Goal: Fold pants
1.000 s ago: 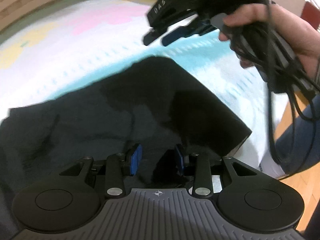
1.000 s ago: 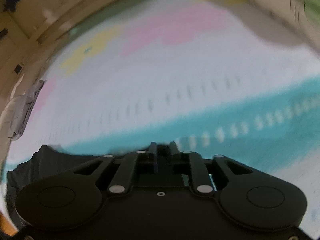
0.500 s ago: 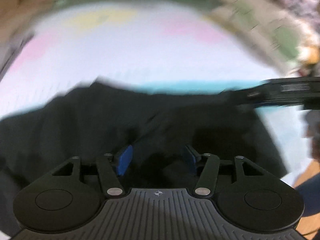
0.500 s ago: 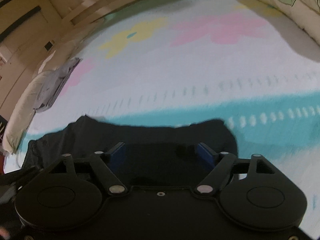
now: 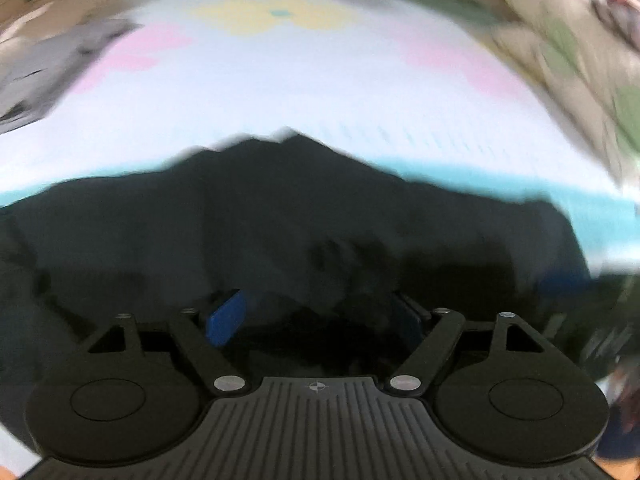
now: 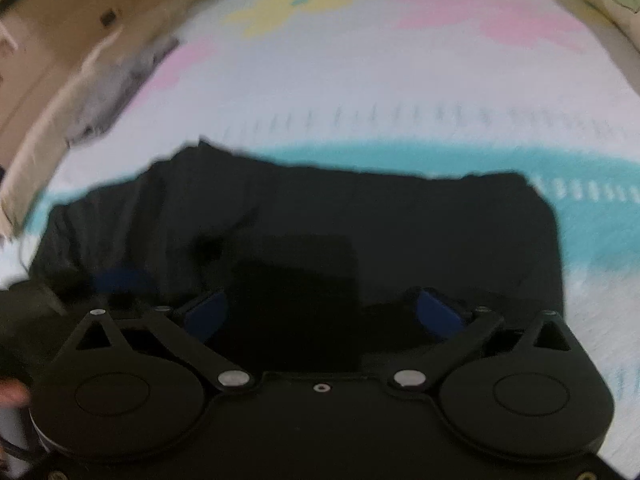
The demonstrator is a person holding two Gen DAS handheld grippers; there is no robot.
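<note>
Lying crosswise, black pants point(image 6: 320, 216)

left wrist: close, tilted down | right wrist: same | shared: black pants point(image 5: 304, 216), patterned bedspread point(image 6: 360, 80)

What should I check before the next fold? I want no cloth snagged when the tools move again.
1. Left tool open: ok. Its jaws have just been opening; black cloth lies beneath, nothing pinched.
2. Right tool open: ok. Its jaws have just been opening wide, with no cloth between the pads.
3. Pants resting on the bed cover, not lifted: ok.
4. Pants lying flat: not ok, wrinkles show at the left side in the right wrist view.
5. Edges squarely lined up: cannot tell, both views are blurred.
</note>
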